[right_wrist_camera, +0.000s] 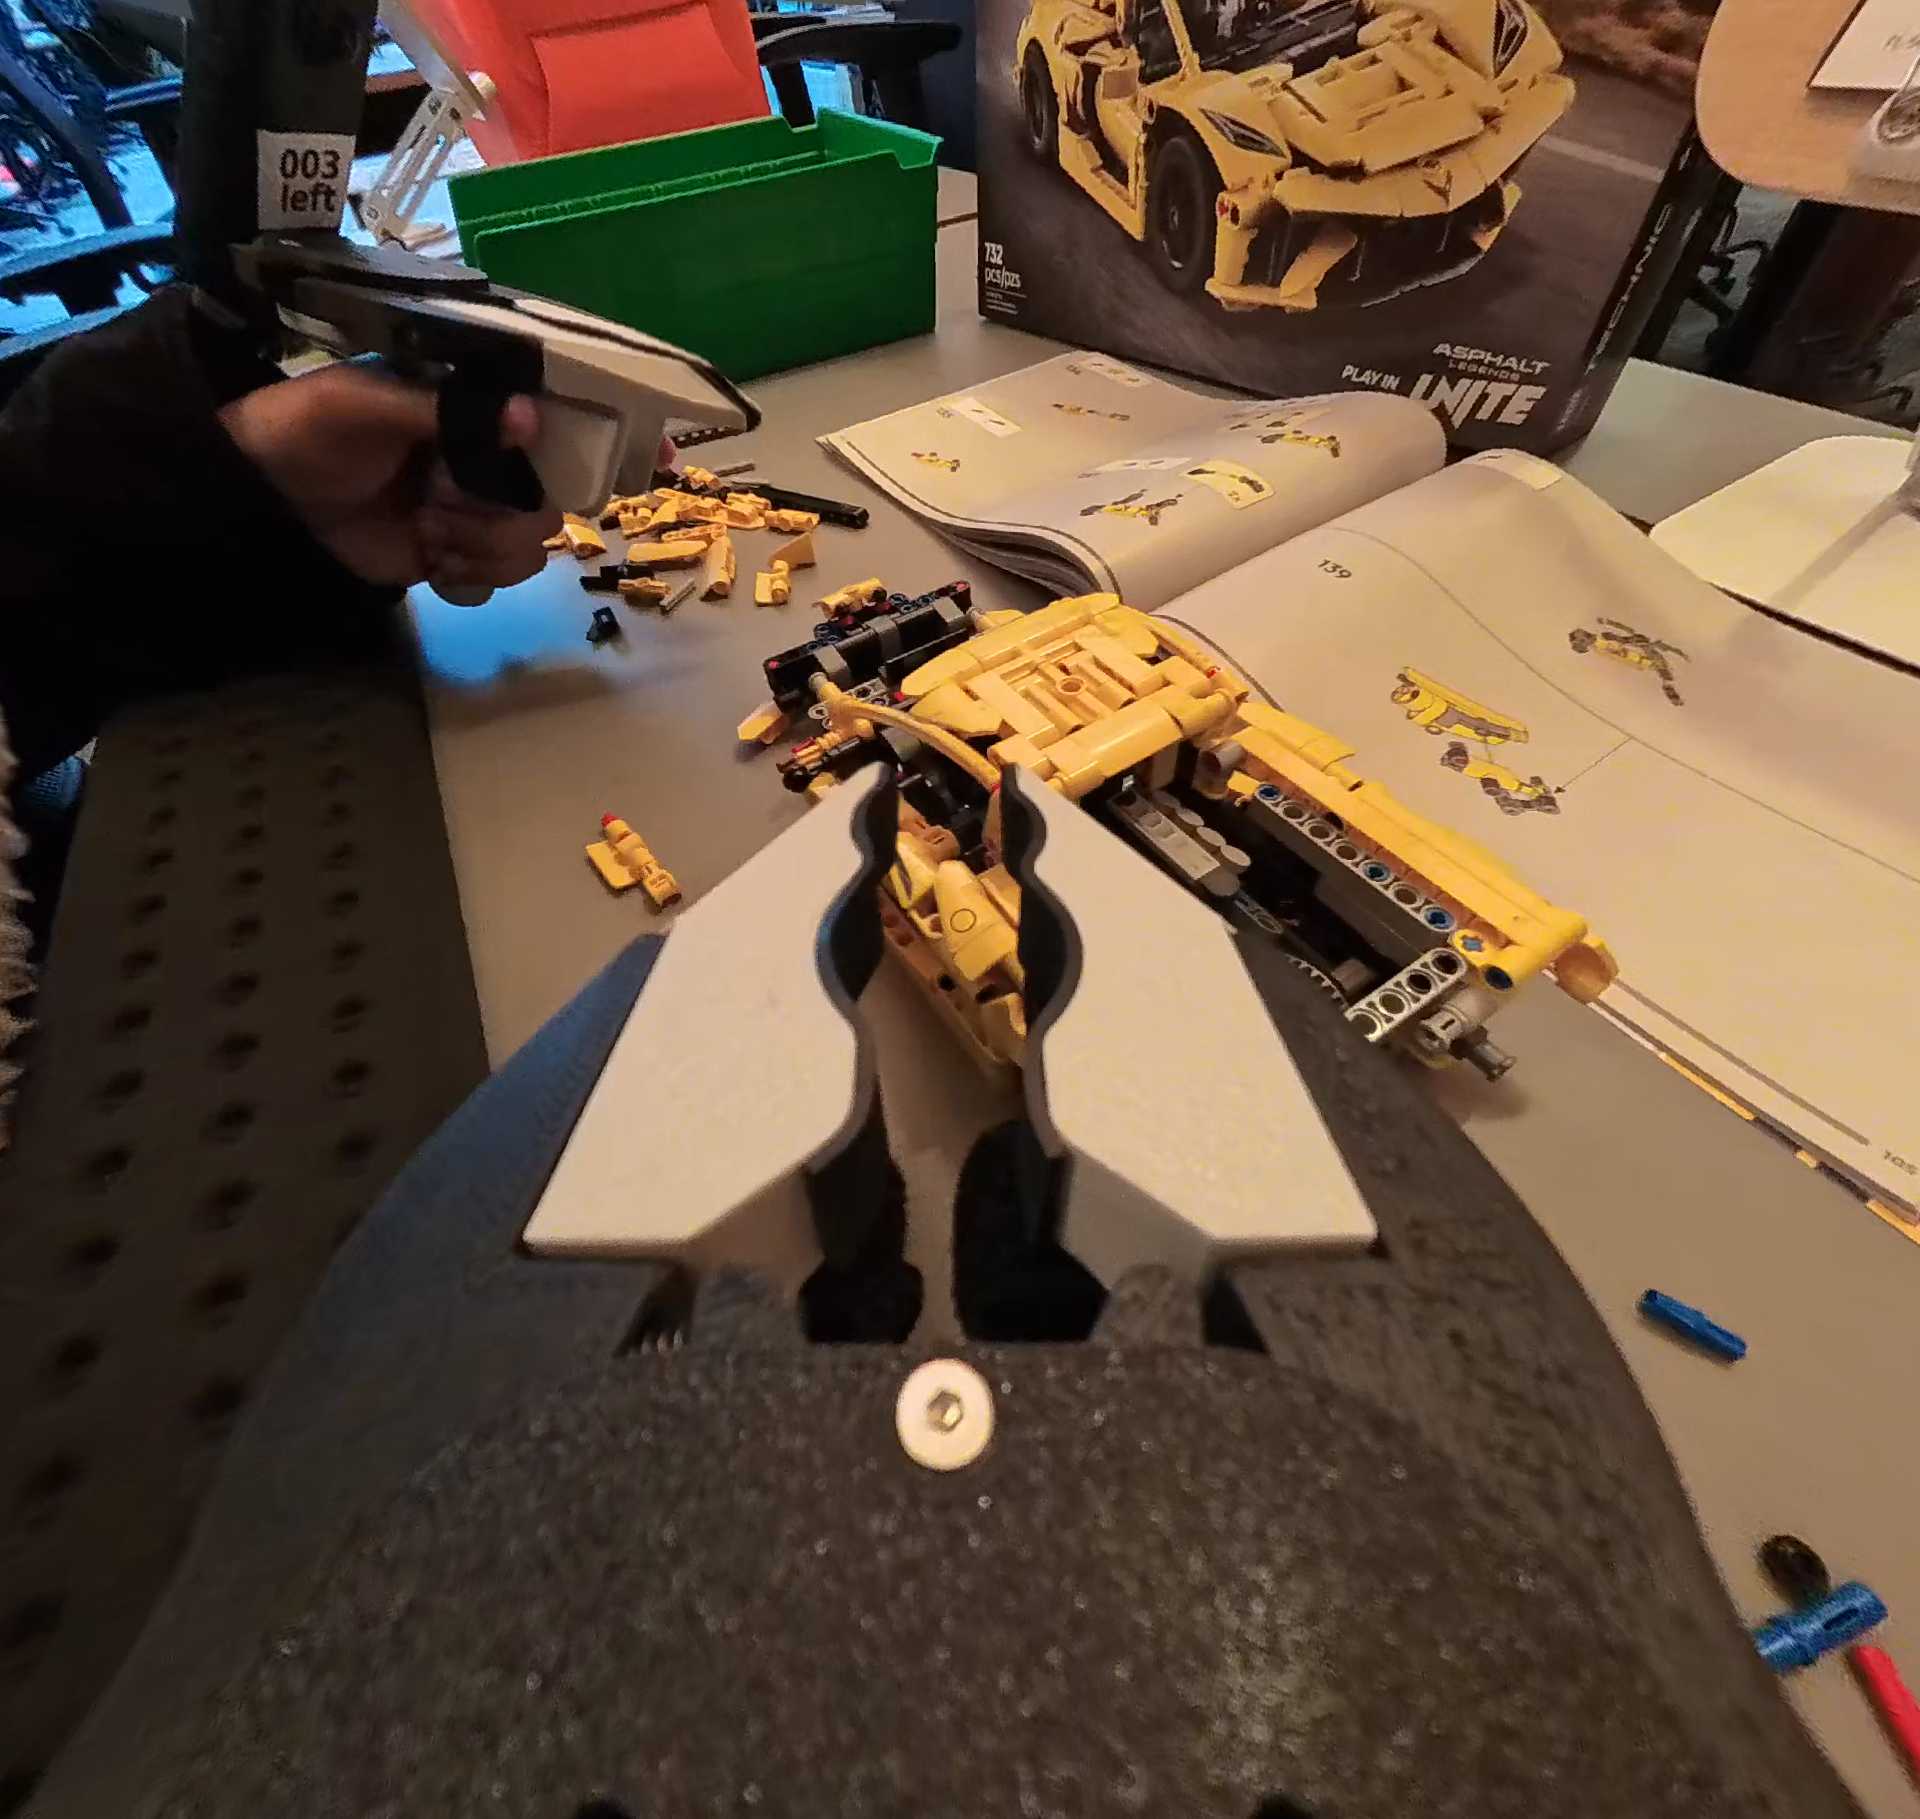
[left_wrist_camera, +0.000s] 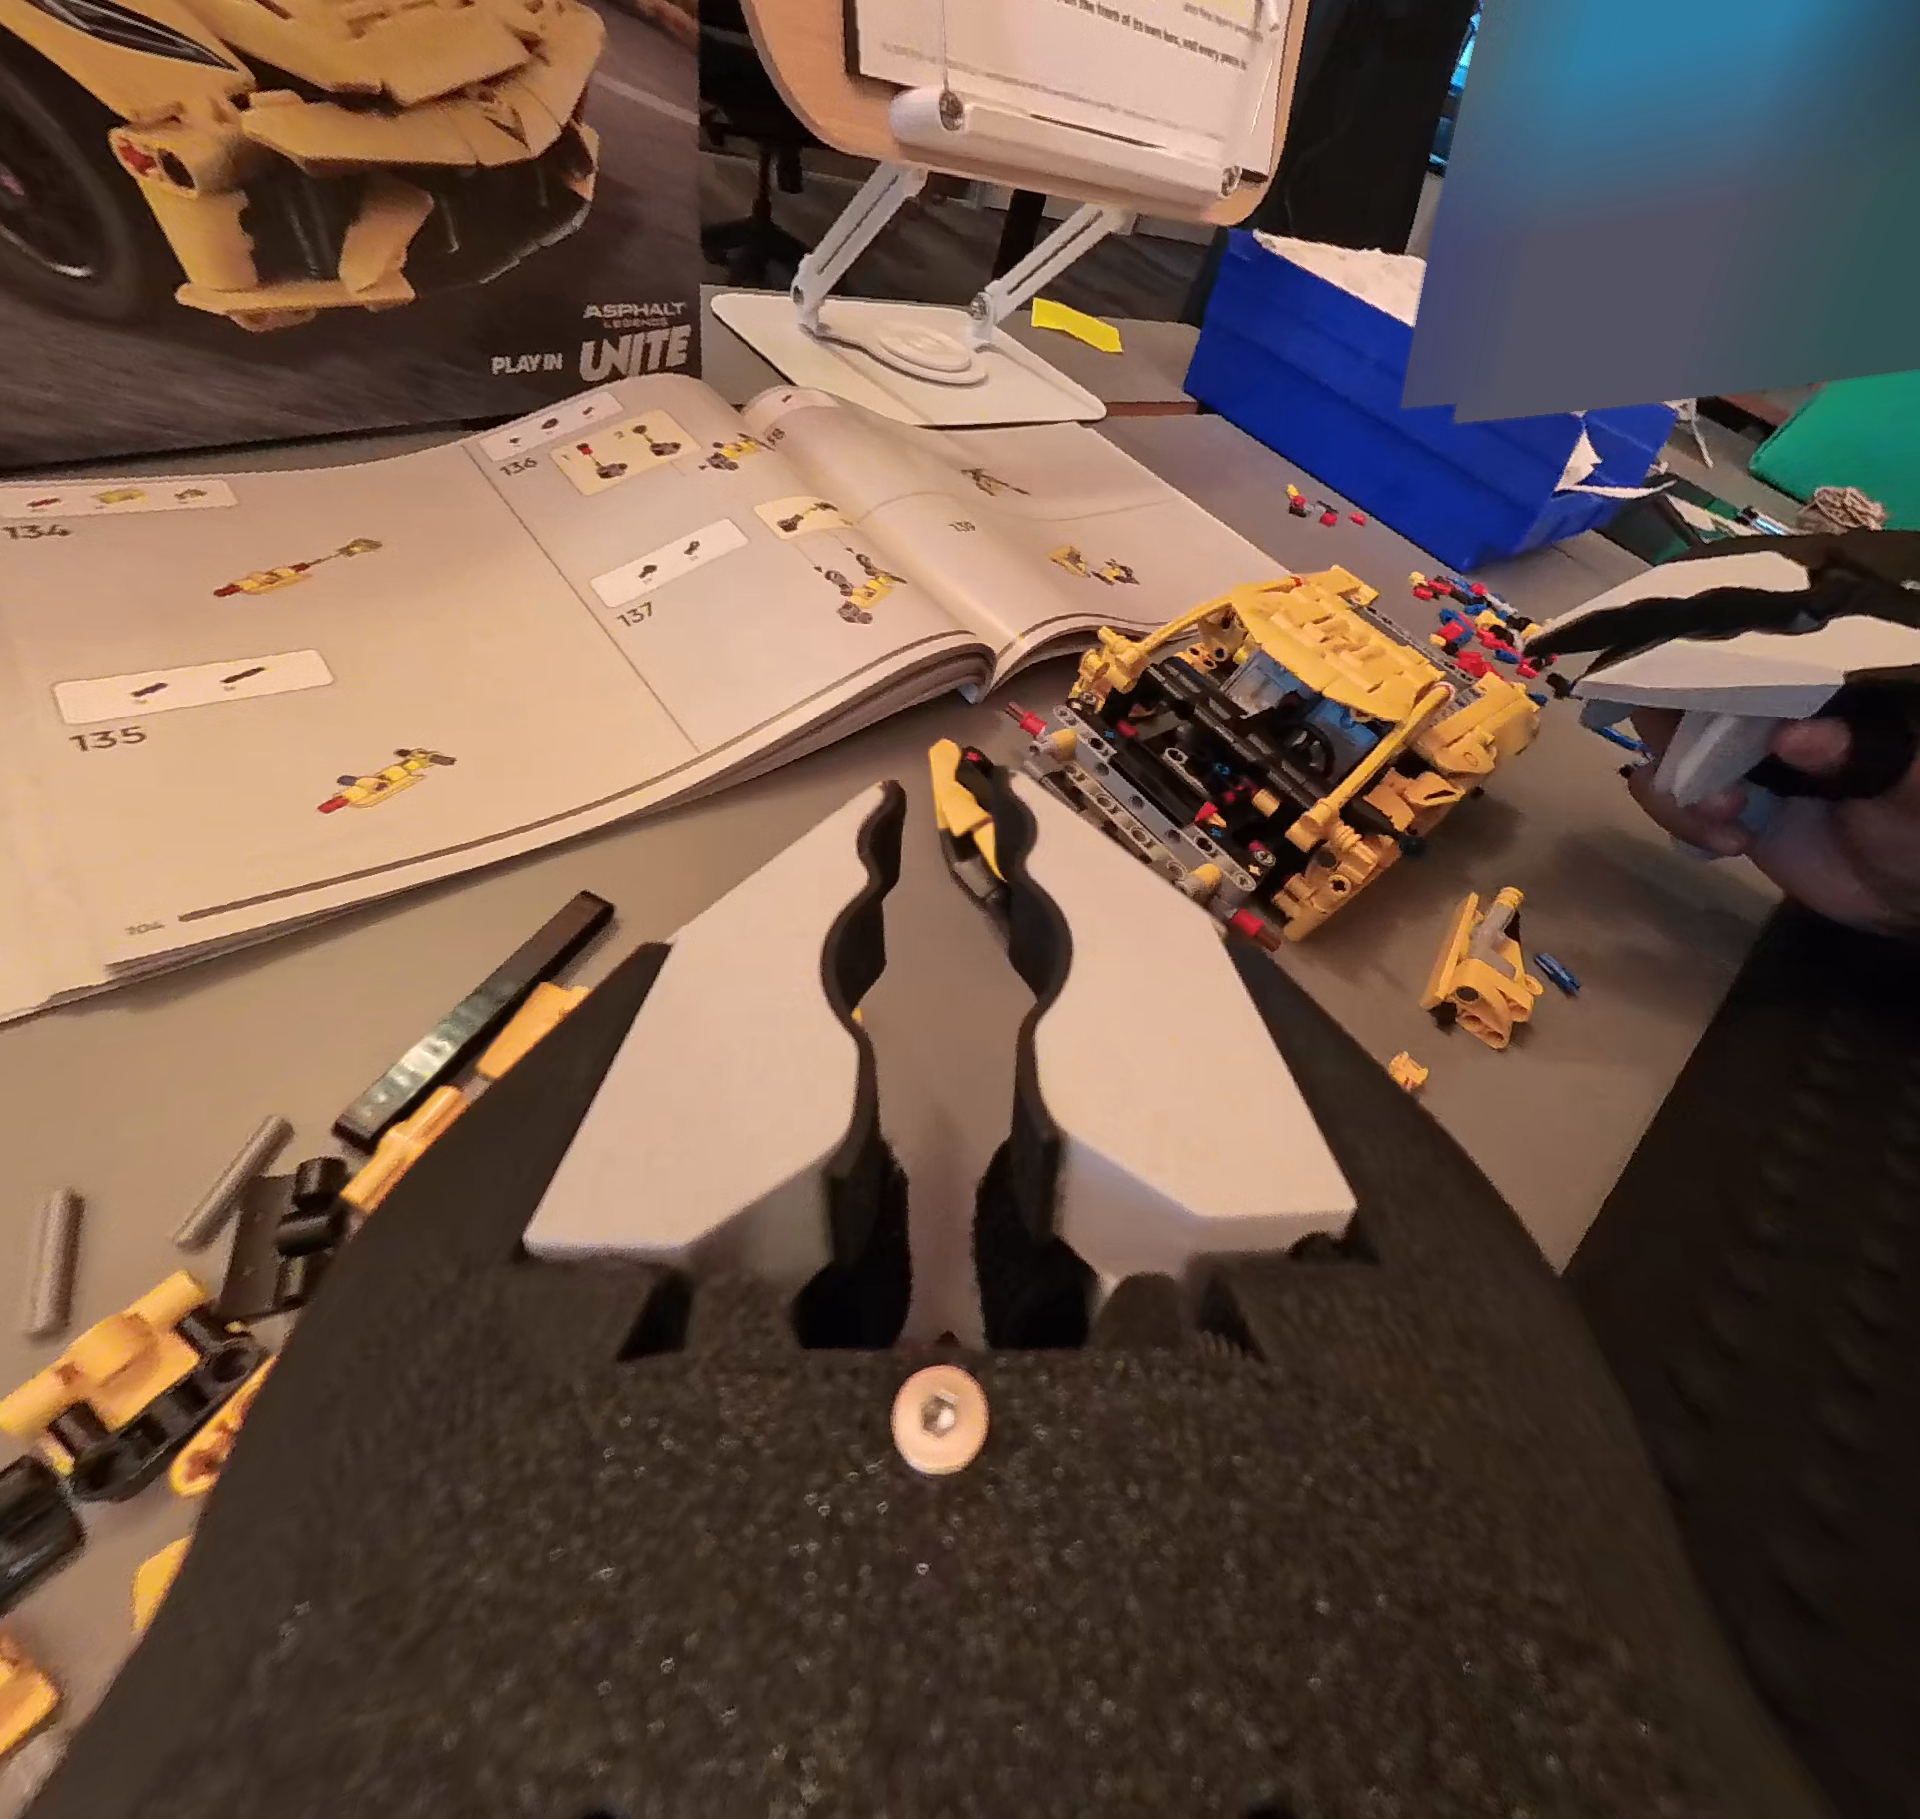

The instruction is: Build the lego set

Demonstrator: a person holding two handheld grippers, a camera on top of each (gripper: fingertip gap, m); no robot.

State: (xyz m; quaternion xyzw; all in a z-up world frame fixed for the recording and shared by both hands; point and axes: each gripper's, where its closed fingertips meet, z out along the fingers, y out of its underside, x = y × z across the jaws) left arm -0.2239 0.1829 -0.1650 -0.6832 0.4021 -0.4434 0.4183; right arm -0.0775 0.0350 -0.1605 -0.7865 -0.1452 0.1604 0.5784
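The half-built yellow and black Lego car (left_wrist_camera: 1299, 720) lies on the grey table, at the edge of the open instruction booklet (left_wrist_camera: 416, 647). My left gripper (left_wrist_camera: 954, 787) is open a narrow gap and empty. A small yellow and black piece (left_wrist_camera: 961, 803) lies on the table just past its tips. It hovers over a pile of loose yellow parts (right_wrist_camera: 686, 533). My right gripper (right_wrist_camera: 948, 782) is open by a similar gap over the car (right_wrist_camera: 1091, 699). The car's yellow side shows between its jaws; I cannot tell if they touch it.
The set's box (right_wrist_camera: 1351, 107) stands behind the booklet (right_wrist_camera: 1558, 730). A green bin (right_wrist_camera: 707, 221), a blue bin (left_wrist_camera: 1382, 419) and a white document stand (left_wrist_camera: 935, 346) are at the back. Small red and blue pins (left_wrist_camera: 1475, 616) and a yellow sub-assembly (left_wrist_camera: 1475, 969) lie near the car. Some 20 centimeters of space lies between my two pairs of fingers.
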